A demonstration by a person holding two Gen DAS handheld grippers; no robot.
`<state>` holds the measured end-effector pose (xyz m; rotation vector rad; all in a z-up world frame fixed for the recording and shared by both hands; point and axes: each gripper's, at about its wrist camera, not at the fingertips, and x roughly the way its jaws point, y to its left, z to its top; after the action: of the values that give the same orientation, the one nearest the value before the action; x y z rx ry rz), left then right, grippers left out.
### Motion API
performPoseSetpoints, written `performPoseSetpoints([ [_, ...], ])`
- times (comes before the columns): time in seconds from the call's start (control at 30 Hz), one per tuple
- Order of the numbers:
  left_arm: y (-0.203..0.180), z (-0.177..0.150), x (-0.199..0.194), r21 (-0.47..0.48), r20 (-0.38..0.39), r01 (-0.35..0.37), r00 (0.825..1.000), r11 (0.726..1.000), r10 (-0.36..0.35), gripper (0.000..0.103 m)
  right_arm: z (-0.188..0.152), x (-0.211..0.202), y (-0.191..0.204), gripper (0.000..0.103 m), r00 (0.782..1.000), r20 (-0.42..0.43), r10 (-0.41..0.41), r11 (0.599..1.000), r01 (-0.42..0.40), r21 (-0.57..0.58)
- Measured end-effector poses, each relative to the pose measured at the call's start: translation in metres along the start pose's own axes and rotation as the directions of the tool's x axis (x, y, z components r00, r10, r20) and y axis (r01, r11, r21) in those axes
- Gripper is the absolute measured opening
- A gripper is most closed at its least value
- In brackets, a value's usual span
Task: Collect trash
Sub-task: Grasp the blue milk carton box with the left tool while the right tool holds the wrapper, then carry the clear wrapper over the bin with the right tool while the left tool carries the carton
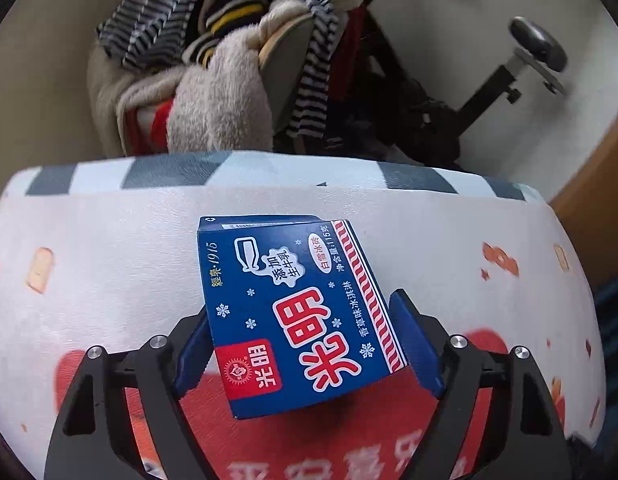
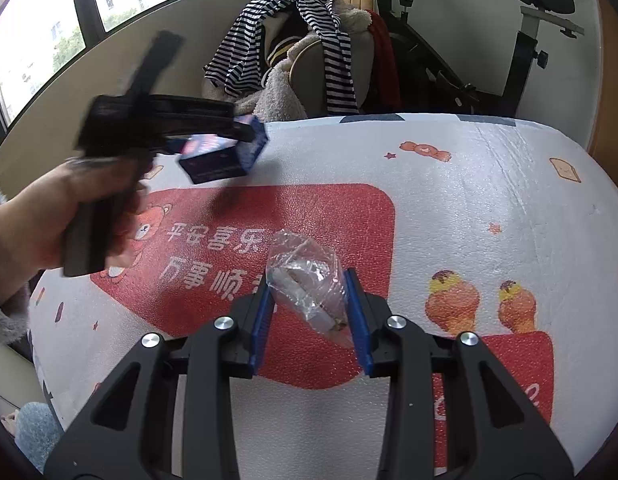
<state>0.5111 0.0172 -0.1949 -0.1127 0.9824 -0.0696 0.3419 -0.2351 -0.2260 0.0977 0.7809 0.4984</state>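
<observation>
The left gripper [image 1: 305, 344] has its jaws clamped on the sides of a blue ice-cream box [image 1: 297, 312], one of two pieces of trash in view, and holds it clear above the printed table cover [image 1: 109, 264]; in the right wrist view the same box [image 2: 225, 152] hangs blurred at about ten o'clock, gripped by the tool in the person's hand [image 2: 49, 216]. The right gripper [image 2: 311, 312] has its jaws closed against a crumpled clear plastic wrapper [image 2: 305, 280] with scraps inside, sitting at twelve o'clock between the blue pads, on or just above the red patch of the cover; whether it has left the surface I cannot tell. The step in hand looks like the pick-up: both pieces are gripped, neither is binned. No bin shows in either view, so the next move calls for carrying both loads off the table to wherever the trash goes, keeping a firm squeeze on the slippery wrapper. Count: one box, one wrapper, two grippers, one hand seen, and at twelve o'clock beyond the table one chair heaped with clothes [image 2: 293, 60] and one exercise bike [image 2: 521, 48].
</observation>
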Motion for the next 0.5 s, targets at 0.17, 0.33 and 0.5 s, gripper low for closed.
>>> performPoseSetpoints([
  [0.17,0.010,-0.035,-0.065,0.067,0.041,0.025,0.999,0.997,-0.028,0.080,-0.001,-0.001,0.006,0.037,1.000,0.004,-0.007,0.999,0.007,-0.033],
  [0.33,0.016,-0.095,-0.144,0.131,0.100,0.038,0.994,0.991,-0.052,0.080,-0.001,-0.031,0.024,0.037,1.000,0.001,0.001,0.996,0.000,-0.084],
  [0.5,0.015,-0.161,-0.212,0.188,0.150,0.071,0.984,0.980,-0.100,0.080,-0.018,-0.067,0.044,0.037,1.000,-0.002,0.012,0.993,-0.012,-0.113],
])
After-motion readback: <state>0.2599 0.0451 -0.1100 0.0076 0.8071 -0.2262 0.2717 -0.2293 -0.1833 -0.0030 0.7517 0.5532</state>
